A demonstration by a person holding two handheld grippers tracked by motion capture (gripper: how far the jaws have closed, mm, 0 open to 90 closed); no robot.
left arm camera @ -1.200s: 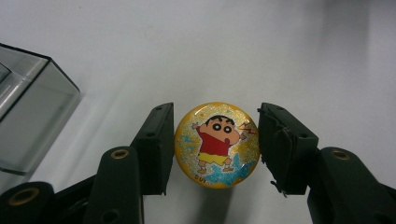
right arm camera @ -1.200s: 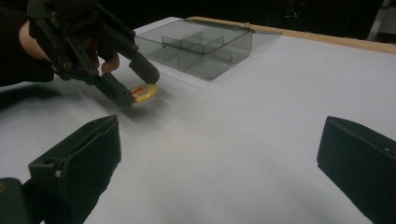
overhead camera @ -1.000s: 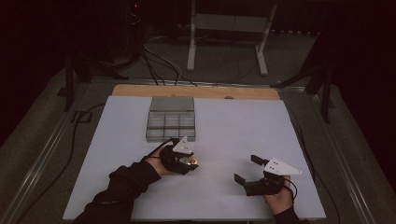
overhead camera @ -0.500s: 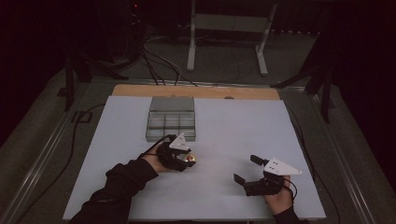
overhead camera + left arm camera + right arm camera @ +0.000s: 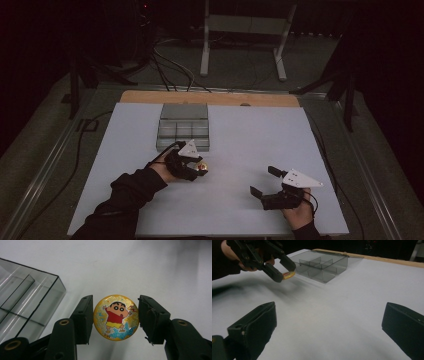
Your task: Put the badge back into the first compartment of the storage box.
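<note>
1. High view. Left gripper (image 5: 197, 167) sits just in front of the clear box (image 5: 183, 128), on the near side of it. Its jaws are clamped on a small gold badge (image 5: 202, 167), held just above the white table (image 5: 250, 135). The box lies up-frame and slightly left of the badge, near but apart. Right gripper (image 5: 264, 181) is well apart, at the near right, jaws spread with nothing between them. The left hand is plainly the nearer one to the box.

2. Left gripper view. The badge (image 5: 116, 317) is round, with a cartoon figure on its face, and is pinched by its edges between the two pads, face toward the camera. Being a disc, it has no long axis to mind. A corner of the box (image 5: 30, 305) shows at left, with dividers running away from the jaws; the nearest compartment lies left of the badge. Whether the badge hangs above wall height I cannot tell.

3. Right gripper view. The left gripper (image 5: 280, 271) shows far off at upper left, with the badge (image 5: 288, 275) lying flat and level between its tips. The box (image 5: 322, 265) is just beyond it, to its right, open-topped, compartments look empty. This gripper's own jaws stand wide and empty over bare table.

4. Judgement: the coming move is a short carry over the near wall into a front compartment.
</note>
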